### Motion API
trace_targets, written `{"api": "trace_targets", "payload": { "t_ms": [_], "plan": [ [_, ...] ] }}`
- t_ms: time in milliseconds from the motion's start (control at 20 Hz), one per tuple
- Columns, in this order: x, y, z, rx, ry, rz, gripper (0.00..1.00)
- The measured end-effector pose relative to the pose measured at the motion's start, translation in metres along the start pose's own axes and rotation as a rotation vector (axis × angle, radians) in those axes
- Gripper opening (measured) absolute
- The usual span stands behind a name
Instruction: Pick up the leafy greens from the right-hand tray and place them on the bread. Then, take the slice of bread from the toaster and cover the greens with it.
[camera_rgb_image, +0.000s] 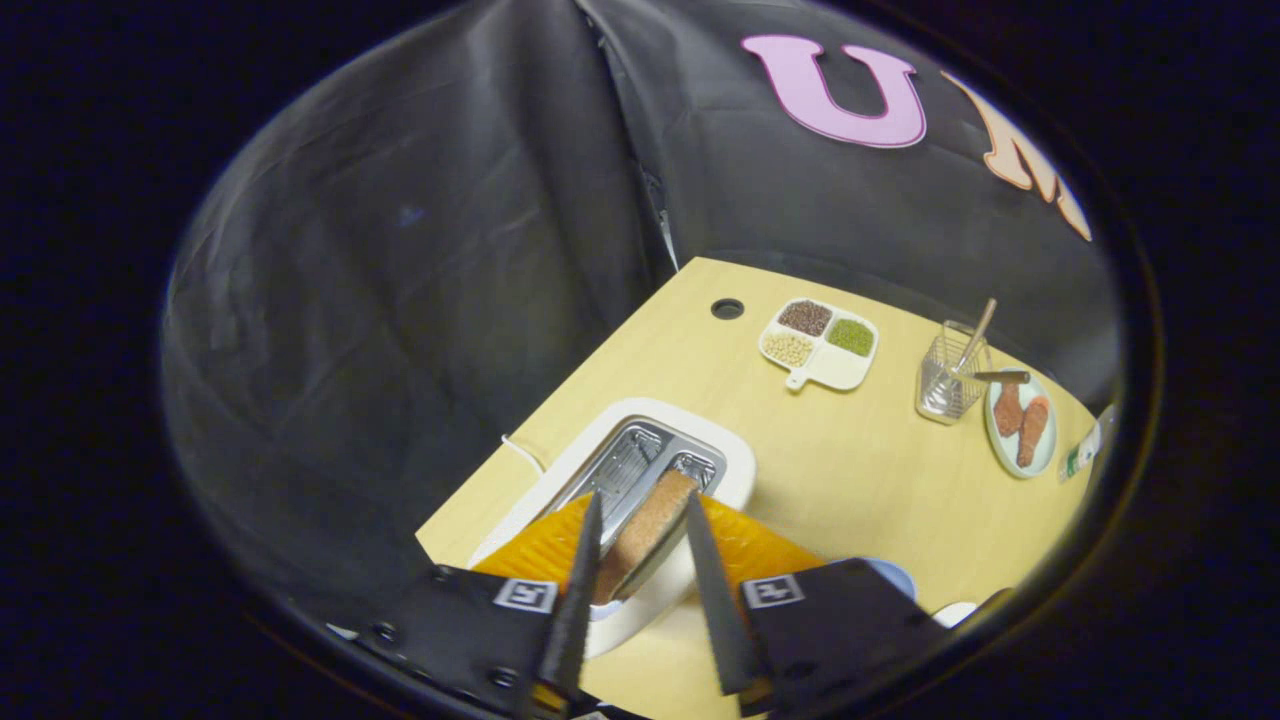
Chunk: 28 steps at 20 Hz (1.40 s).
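**Fingers astride the toast, poised for the lift**

The wooden table (860, 470) fills the dark-cloth booth. On it the white toaster (640, 470) holds the slice of bread (645, 525) upright in a slot — edge presented for gripping. The gripper (640, 525) straddles it, jaws open, not visibly pressing.

Background stuff on the wooden table (850, 470): a white divided dish (820, 345) with a little handle, holding three kinds of grains or beans, brown, green and pale yellow, one compartment empty. Near it there's a round hole (727, 308) in the tabletop. Further along, a wire basket (950, 380) with a wooden stick (978, 335) poking out, just beside a plate (1020, 425) with two drumsticks (1022, 420).
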<state>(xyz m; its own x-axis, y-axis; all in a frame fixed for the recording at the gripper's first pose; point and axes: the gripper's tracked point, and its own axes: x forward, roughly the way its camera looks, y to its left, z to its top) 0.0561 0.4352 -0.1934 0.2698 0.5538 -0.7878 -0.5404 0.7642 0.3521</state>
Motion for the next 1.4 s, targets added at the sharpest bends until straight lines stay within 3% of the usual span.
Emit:
{"api": "trace_targets", "payload": {
  "t_ms": [300,700,1400],
  "plan": [
    [-0.001,-0.001,0.000,0.037,0.018,0.019,0.08],
    [-0.046,0.001,0.004,0.026,-0.040,0.078,0.07],
    [-0.106,-0.030,0.013,0.199,-0.154,0.176,0.07]
  ]
}}
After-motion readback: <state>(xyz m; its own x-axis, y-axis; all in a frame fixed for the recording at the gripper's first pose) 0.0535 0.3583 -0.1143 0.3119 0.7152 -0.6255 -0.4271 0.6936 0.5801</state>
